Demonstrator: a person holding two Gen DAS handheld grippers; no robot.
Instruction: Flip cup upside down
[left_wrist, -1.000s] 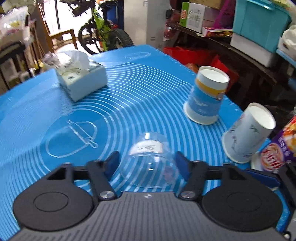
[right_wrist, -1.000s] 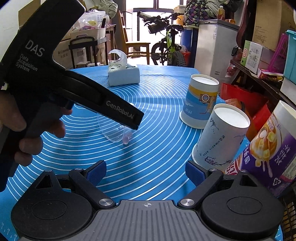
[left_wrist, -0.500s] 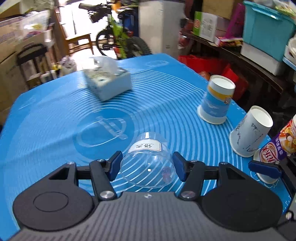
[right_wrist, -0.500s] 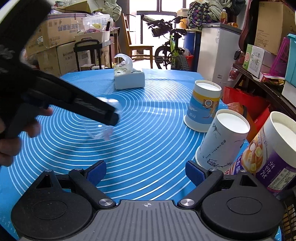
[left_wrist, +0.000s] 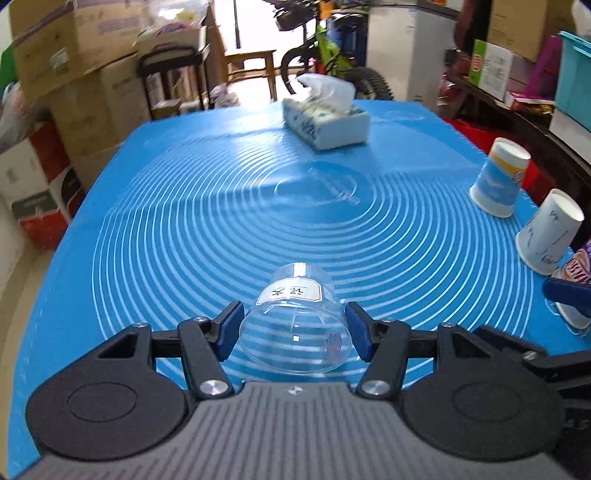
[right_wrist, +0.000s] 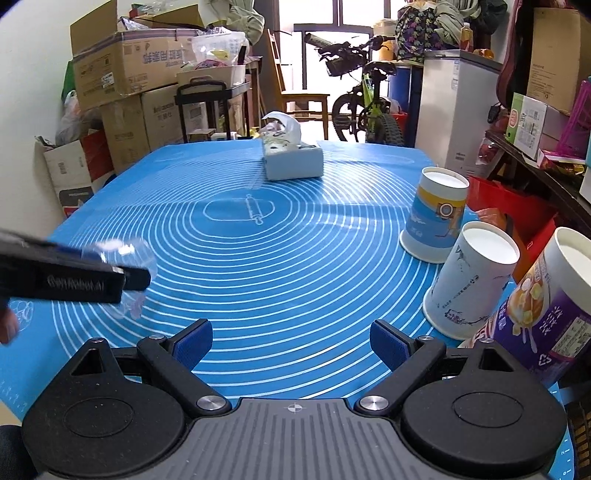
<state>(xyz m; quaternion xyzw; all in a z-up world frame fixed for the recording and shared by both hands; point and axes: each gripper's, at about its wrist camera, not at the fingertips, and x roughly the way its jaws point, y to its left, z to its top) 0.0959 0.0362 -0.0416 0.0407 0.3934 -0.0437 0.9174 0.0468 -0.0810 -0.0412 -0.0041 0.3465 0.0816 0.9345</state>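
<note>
A: Cup (left_wrist: 295, 325) is clear plastic with a white printed label near its base. It sits between the blue pads of the left gripper (left_wrist: 294, 330), which is closed against its sides. Base points away from the camera, wide rim toward it. Blue mat (left_wrist: 221, 206) shows through the wall.

B: Is it touching the mat?

A: Cannot tell from the left wrist view; the cup is near the front edge, low over the mat.

B: Right wrist view adds a side look. The left gripper (right_wrist: 144, 277) enters from the left edge, blurred, with the cup (right_wrist: 122, 254) at its tip, only a smeared glint. Label unreadable there.

A: Right gripper (right_wrist: 291, 343)?

B: Spread wide, nothing between its pads, over the mat's near edge.

A: Left view shows two paper cups inverted on the right side: blue-yellow cup (left_wrist: 498, 184), white cup (left_wrist: 546, 232). A third is cut off at the edge.

B: Right view shows that one fully: purple cup (right_wrist: 550, 302), also bottom up. Tissue box (right_wrist: 291, 158) at the far end, in both views.
</note>
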